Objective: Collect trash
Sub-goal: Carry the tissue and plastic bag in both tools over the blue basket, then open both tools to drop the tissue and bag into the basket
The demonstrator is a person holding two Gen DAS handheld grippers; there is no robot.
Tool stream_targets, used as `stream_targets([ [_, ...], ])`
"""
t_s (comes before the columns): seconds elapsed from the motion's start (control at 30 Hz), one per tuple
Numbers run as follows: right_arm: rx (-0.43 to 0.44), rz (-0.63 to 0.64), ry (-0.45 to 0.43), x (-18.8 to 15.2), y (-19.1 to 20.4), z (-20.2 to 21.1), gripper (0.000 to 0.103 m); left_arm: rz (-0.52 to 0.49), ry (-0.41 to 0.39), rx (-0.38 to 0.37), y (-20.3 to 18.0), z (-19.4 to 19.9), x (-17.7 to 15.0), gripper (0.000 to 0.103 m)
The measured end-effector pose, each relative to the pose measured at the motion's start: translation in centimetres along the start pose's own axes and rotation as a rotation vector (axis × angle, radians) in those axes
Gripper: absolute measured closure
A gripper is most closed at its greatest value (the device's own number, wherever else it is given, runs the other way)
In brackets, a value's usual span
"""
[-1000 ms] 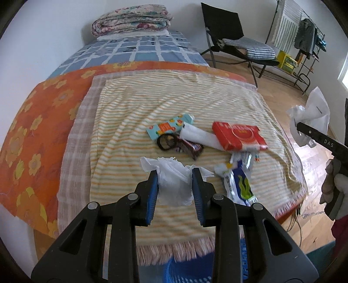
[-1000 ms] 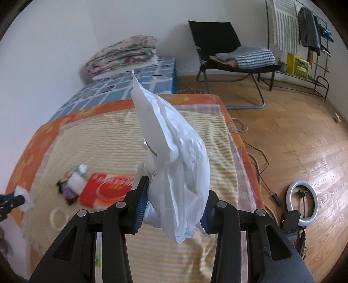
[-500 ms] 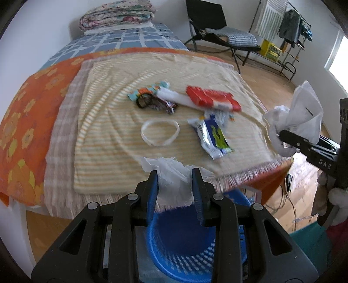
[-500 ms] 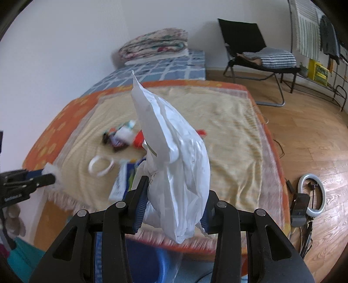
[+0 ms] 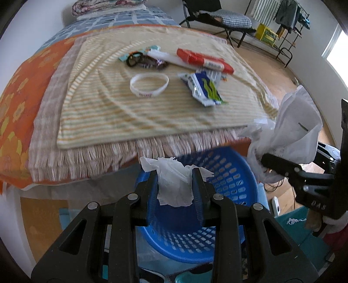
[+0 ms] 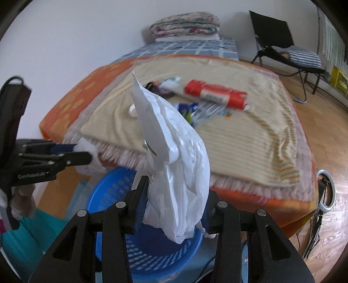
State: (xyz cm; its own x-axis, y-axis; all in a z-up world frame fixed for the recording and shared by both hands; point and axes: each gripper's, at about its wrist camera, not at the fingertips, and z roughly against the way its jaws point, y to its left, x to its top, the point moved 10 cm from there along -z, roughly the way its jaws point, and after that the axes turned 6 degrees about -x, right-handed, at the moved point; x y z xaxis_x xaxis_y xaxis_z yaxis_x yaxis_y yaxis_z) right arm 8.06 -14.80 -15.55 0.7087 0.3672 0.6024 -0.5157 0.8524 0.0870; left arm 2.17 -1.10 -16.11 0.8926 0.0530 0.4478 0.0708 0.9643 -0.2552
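Over the blue basket (image 5: 228,196) at the bed's foot, left gripper (image 5: 175,191) is clamping a crumpled tissue (image 5: 174,185) and right gripper (image 6: 174,209) a white plastic bag (image 6: 174,156); both should be centring inside the rim before releasing.

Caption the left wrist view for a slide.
Left gripper holds crumpled tissue over the blue basket.

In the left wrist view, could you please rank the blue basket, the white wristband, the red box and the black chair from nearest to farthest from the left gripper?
From the left gripper:
1. Blue basket, directly below the jaws, at the bed's foot.
2. White wristband, on the striped blanket, left of centre.
3. Red box, farther up the blanket, to the right.
4. Black chair, on the floor beyond the bed, top right.
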Motion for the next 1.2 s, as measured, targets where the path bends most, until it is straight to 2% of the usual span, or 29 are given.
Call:
stream_targets([
  [0.47, 0.026, 0.068, 0.094, -4.7, 2.8, -2.4, 0.063, -0.033, 0.056, 0.018, -0.1, -1.4, -3.2, 0.073],
  [0.57, 0.025, 0.072, 0.107, -5.2, 2.9, -2.6, 0.063, -0.035, 0.064, 0.017, -0.2, -1.6, -3.5, 0.066],
  [0.7, 0.026, 0.076, 0.124, -6.0, 3.1, -2.9, 0.061, -0.043, 0.073, 0.024, -0.3, -1.9, -3.6, 0.064],
  [0.73, 0.025, 0.077, 0.130, -6.2, 3.2, -2.9, 0.060, -0.044, 0.075, 0.026, -0.3, -2.0, -3.6, 0.062],
  [0.77, 0.023, 0.078, 0.134, -6.3, 3.2, -3.0, 0.059, -0.044, 0.074, 0.027, -0.3, -2.0, -3.6, 0.055],
  [0.8, 0.021, 0.079, 0.137, -6.3, 3.2, -3.0, 0.057, -0.043, 0.072, 0.028, -0.3, -2.0, -3.6, 0.050],
  [0.97, 0.010, 0.071, 0.138, -6.3, 3.0, -2.9, 0.044, -0.039, 0.066, 0.034, -0.2, -1.9, -3.5, 0.047],
  [1.07, 0.005, 0.064, 0.136, -6.1, 2.8, -2.9, 0.041, -0.033, 0.067, 0.035, 0.1, -2.0, -3.4, 0.034],
  [1.2, -0.005, 0.055, 0.145, -6.1, 2.6, -3.1, 0.040, -0.031, 0.066, 0.040, 0.1, -1.9, -3.4, 0.034],
])
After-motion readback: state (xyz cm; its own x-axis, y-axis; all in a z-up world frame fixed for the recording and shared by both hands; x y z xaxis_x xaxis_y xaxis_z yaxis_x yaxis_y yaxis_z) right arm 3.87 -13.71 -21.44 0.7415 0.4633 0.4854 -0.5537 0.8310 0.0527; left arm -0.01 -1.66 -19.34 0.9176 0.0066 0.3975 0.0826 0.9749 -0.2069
